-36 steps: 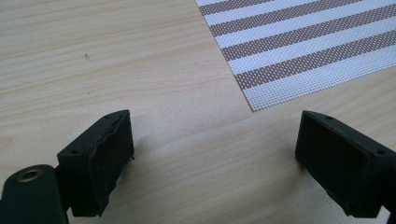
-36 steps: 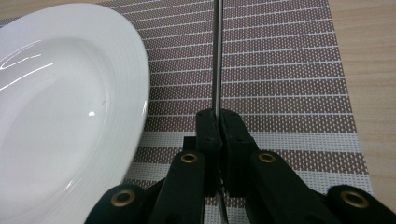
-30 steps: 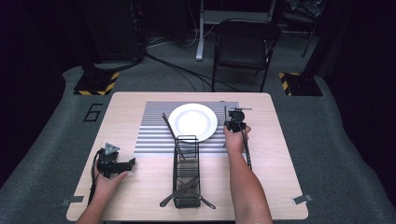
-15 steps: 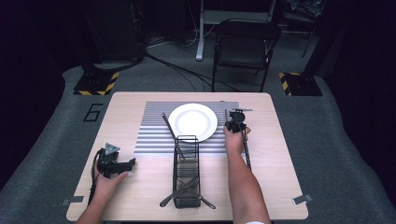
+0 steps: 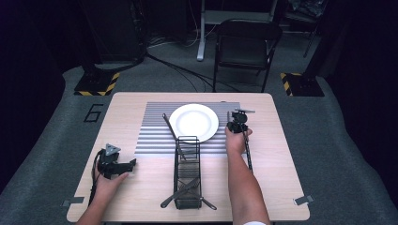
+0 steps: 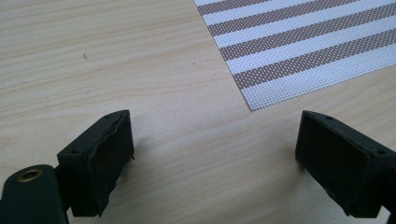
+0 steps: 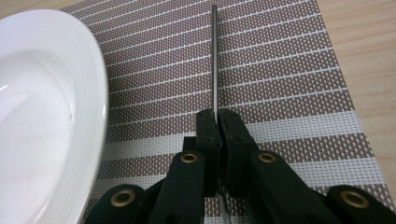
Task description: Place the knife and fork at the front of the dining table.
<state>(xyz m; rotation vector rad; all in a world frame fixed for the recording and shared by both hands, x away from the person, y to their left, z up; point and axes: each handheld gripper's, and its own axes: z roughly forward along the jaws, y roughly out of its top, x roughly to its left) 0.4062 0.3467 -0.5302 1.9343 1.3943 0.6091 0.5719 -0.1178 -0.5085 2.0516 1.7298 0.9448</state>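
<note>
High view, left to right: left gripper [image 5: 123, 165] is idling wide open over bare table [image 5: 141, 187] — right gripper [image 5: 238, 119] is pinching a thin metal utensil [image 7: 214, 56] lying beside plate [image 5: 194, 122]; stiff, light, slippery — gripping mid-handle looks safest.

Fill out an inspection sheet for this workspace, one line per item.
Surface: wooden table, a striped placemat on its far half.
Job's things: thin metal utensil clamped in the right tool, lying over the mat beside the white plate; which kind of cutlery, cannot tell.
Clutter: black wire cutlery rack at the table's middle with utensils in it; one dark utensil left of the plate.
Grippers: left tool open above bare wood, holding nothing.
Cables: several run across the floor behind the table.
Surroundings: black folding chair, grey carpet, dark room.
</note>
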